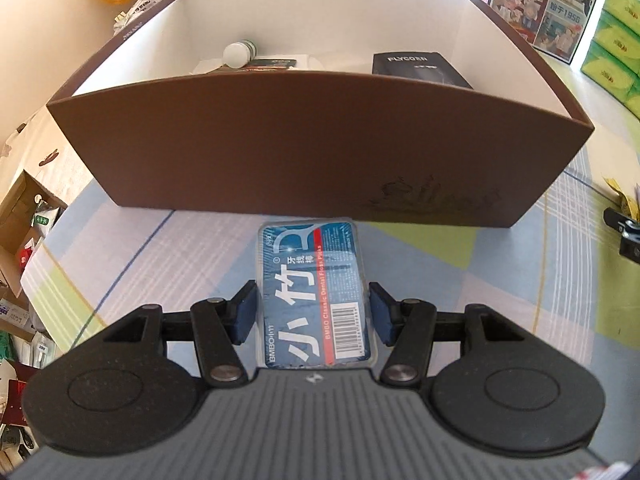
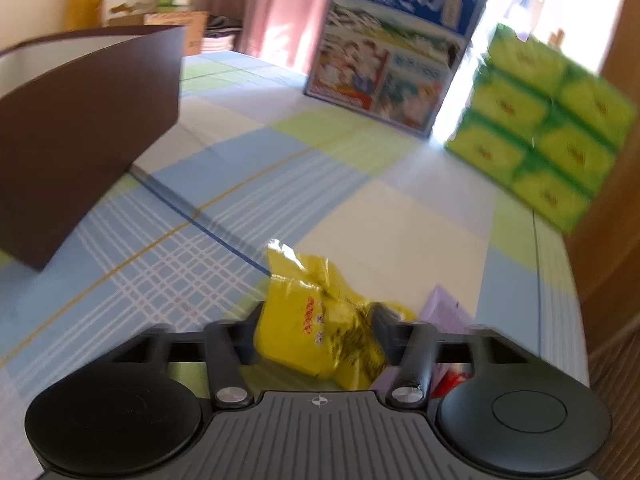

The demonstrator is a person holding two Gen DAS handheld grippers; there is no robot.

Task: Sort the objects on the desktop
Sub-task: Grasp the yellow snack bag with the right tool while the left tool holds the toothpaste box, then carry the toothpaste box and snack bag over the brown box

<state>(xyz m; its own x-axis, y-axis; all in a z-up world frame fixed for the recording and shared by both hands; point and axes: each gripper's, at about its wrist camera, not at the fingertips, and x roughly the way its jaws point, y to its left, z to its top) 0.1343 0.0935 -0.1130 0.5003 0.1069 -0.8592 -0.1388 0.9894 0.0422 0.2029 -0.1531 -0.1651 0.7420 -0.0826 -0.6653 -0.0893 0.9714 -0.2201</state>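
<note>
Bottle point(image 1: 239, 53), black carton point(image 1: 416, 68) inside brown box point(image 1: 248, 152)

Daylight floods the room from the far right, where the window area behind the illustrated blue cardboard carton point(image 2: 394, 46) burns out to pure white. The left wrist view is fairly crisp: print on the blue dental-floss packet point(image 1: 316, 294) reads cleanly, and the brown open-topped cardboard box point(image 1: 224, 152) casts a soft shadow at its base. The right wrist view is smeared by motion; the stacked green tissue packs point(image 2: 544, 128) and the crinkled yellow foil sachet point(image 2: 320, 320) look soft. Both pictures bow strongly at the edges, with dark corners.
</note>
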